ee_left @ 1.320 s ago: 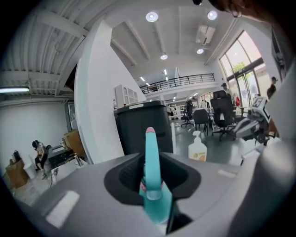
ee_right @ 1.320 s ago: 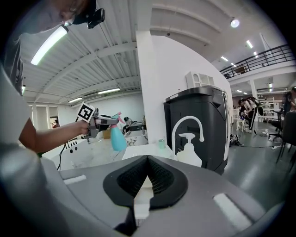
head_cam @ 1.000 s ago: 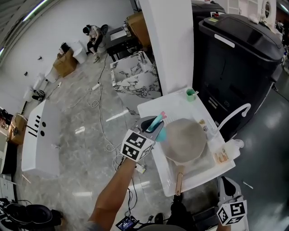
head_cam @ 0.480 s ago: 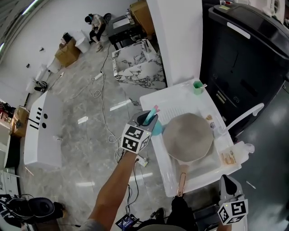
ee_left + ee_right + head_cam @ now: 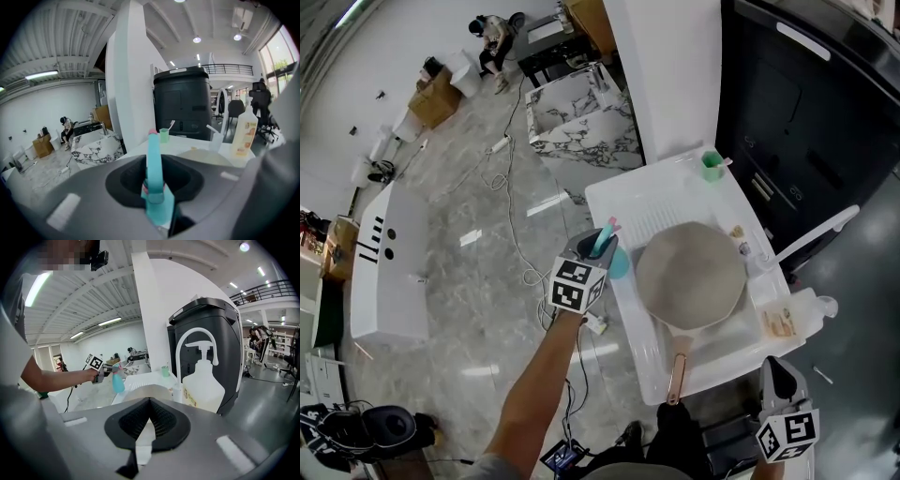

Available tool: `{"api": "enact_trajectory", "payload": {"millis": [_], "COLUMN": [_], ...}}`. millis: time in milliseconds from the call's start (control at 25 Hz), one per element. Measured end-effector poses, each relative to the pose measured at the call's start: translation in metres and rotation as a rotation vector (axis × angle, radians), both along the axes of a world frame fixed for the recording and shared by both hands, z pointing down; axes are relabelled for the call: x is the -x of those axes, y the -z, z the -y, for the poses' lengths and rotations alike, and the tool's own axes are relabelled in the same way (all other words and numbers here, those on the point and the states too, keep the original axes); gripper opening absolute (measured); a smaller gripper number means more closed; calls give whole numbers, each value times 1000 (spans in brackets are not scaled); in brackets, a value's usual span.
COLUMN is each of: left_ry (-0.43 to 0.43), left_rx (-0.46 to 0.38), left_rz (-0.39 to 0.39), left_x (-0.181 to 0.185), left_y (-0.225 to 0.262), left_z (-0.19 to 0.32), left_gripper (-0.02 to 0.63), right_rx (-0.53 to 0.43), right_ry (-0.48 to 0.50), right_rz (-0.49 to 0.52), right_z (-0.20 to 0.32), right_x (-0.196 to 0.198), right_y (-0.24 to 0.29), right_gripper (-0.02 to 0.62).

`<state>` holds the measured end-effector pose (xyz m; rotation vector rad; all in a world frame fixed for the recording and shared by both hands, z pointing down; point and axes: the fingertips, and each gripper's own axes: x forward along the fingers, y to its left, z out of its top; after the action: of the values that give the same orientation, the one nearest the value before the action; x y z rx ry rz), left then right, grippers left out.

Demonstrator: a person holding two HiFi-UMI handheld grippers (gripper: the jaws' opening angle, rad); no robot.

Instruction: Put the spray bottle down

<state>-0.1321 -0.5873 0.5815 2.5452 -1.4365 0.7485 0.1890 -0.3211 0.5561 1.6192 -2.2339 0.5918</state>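
Note:
A teal spray bottle (image 5: 617,262) with a pink-tipped nozzle hangs at the left edge of the white counter (image 5: 649,208). My left gripper (image 5: 602,246) is shut on its neck. In the left gripper view the bottle's teal head (image 5: 153,187) fills the gap between the jaws of my left gripper (image 5: 153,164). From the right gripper view the spray bottle (image 5: 117,382) is level with the counter's rim; I cannot tell whether it touches. My right gripper (image 5: 776,373) stays low at the counter's near right corner. The pads of the right gripper (image 5: 149,401) meet with nothing held.
A round grey pan (image 5: 689,275) with a wooden handle (image 5: 675,373) takes up the counter's middle. A green cup (image 5: 712,166) stands at the far corner. A white pump bottle (image 5: 806,307) and a white faucet arc (image 5: 814,234) are at the right. A black bin (image 5: 806,122) is beyond.
My left gripper has come down and a little left with the spray bottle, closer to the counter's left edge. The right gripper has sunk slightly.

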Motion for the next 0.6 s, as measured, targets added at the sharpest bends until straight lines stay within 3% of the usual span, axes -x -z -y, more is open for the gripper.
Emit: {"api": "enact_trajectory", "payload": {"millis": [600], "left_ry": [23], "left_rx": [12], "left_rz": [-26], "left_x": [-5], "left_y": [-29], "left_z": [-10], "left_gripper": [87], "right_rx": [34], "right_ry": [7], "right_rz": [10], "right_z": [6], "right_x": [0], "right_y": [-18], "right_gripper": [2]}}
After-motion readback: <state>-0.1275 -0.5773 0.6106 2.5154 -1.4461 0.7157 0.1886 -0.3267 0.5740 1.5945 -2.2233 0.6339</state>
